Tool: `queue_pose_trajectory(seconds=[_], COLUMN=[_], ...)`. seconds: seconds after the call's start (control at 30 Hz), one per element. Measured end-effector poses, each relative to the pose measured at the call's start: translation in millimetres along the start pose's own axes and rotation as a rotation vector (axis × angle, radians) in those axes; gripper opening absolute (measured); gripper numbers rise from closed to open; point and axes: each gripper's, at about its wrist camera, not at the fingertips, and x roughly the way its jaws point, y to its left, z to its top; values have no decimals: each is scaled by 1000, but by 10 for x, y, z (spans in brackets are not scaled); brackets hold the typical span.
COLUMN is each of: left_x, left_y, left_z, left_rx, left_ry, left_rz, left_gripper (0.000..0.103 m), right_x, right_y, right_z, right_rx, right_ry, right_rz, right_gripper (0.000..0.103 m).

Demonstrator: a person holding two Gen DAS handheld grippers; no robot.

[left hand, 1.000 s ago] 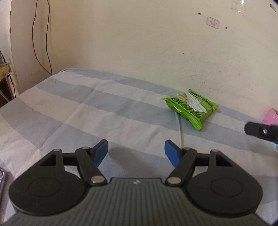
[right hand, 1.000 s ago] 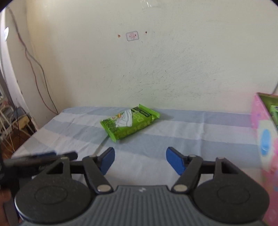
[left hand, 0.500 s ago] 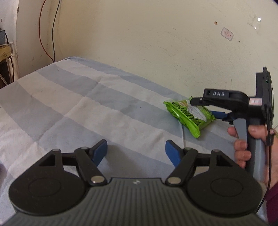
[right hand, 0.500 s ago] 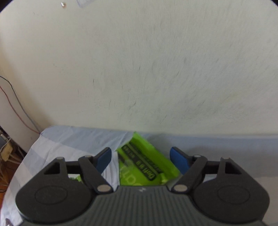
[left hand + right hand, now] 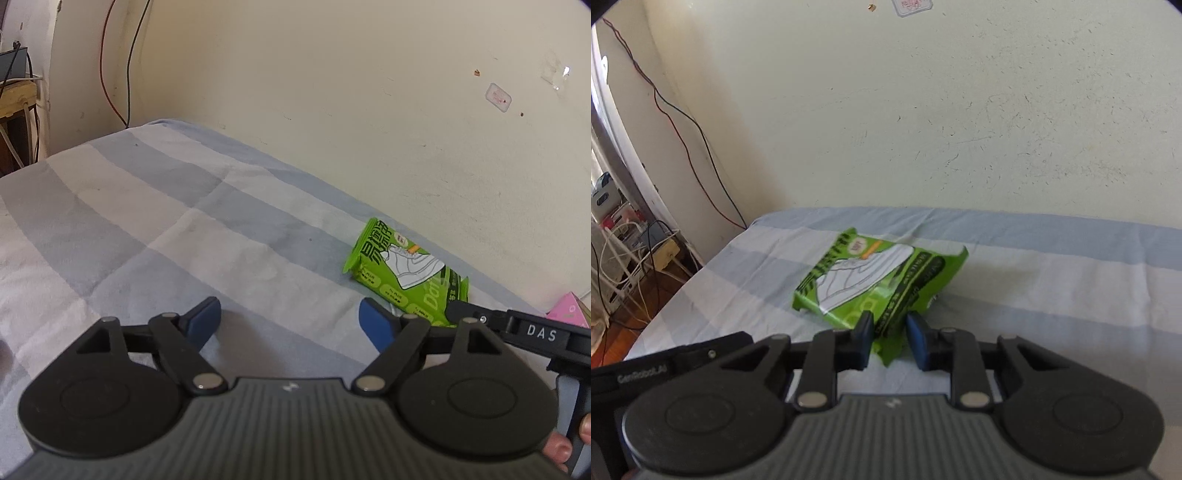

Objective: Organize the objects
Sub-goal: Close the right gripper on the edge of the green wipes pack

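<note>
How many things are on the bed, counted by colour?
Green: 1, the green packet, pinched by the right gripper.
Pink: 1, the pink box, only a corner showing at the picture's edge.
Total: 2.

The wall point(image 5: 960, 110) is pale yellow with small marks. Red and black wires point(image 5: 118, 66) hang in its corner. A blue-and-white striped sheet point(image 5: 166, 221) covers the bed.

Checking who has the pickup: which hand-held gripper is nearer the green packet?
Right. The right gripper is shut on the green packet's near end; the left gripper is open, beside it, apart.
</note>
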Motion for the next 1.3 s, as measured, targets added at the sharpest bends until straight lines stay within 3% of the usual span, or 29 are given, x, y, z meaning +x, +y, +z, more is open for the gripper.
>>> queue_pose_trajectory(seconds=[0.07, 0.1, 0.17, 0.23, 0.4, 0.67, 0.93, 1.03, 1.1, 1.3], left_x=[1, -5, -5, -1, -15, -110, -202, -176, -160, -141], left_y=[-1, -11, -17, -16, -22, -301, -552, -559, -552, -538], left_z=[1, -2, -2, 4, 12, -134, -361, -379, -376, -363], left_rx=[-1, 1, 7, 11, 20, 174, 320, 330, 327, 323], left_ry=[1, 1, 2, 6, 17, 38, 39, 46, 49, 56], left_rz=[0, 2, 4, 4, 0, -76, -97, -87, -78, -73], left_gripper=[84, 84, 84, 84, 84, 84, 84, 84, 84, 84], right_x=[18, 43, 187, 245, 105, -697, -1397, -1476, -1484, -1494], right_y=[-61, -93, -161, -182, -107, -178, -136, -173, -246, -356], right_z=[38, 54, 122, 112, 14, -515, -965, -1078, -1135, -1207], right_rx=[40, 65, 142, 180, 170, 179, 123, 145, 191, 271], right_ry=[-10, -10, 6, 0, 3, 23, -26, -65, -86, -138], right_rz=[-18, -18, 23, 37, 33, 43, -64, -76, -70, -3], right_gripper=[28, 38, 42, 38, 19, 17, 17, 25, 40, 46])
